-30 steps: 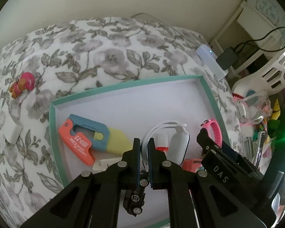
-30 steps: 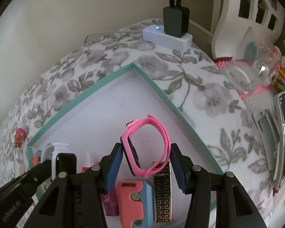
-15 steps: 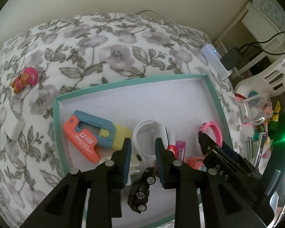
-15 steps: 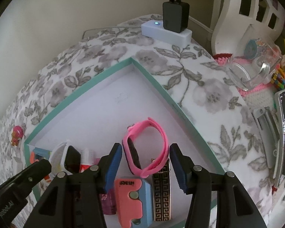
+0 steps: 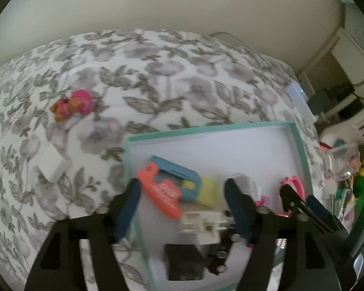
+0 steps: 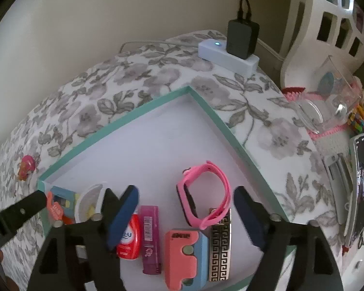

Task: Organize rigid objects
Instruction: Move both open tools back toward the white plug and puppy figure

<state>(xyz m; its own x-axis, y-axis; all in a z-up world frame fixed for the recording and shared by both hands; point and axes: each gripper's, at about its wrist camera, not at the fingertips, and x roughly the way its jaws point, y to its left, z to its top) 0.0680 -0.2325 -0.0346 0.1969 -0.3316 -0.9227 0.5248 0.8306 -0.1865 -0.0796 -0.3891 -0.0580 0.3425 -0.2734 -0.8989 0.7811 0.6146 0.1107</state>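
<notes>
With both tongs, left gripper (image 5: 182,201) and right gripper (image 6: 185,209), just opened and empty, we advise lifting clear of the pink watch (image 6: 203,194) before reaching outside the tray (image 6: 143,111).

Left gripper (image 5: 182,195), jaws just opening and empty, hangs over the teal tray (image 5: 206,129) of toys

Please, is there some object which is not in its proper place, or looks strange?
Yes. A pink toy figure and a small white block lie on the flowered cloth, outside the teal tray that holds the other items. Nothing looks spilled or broken.
</notes>
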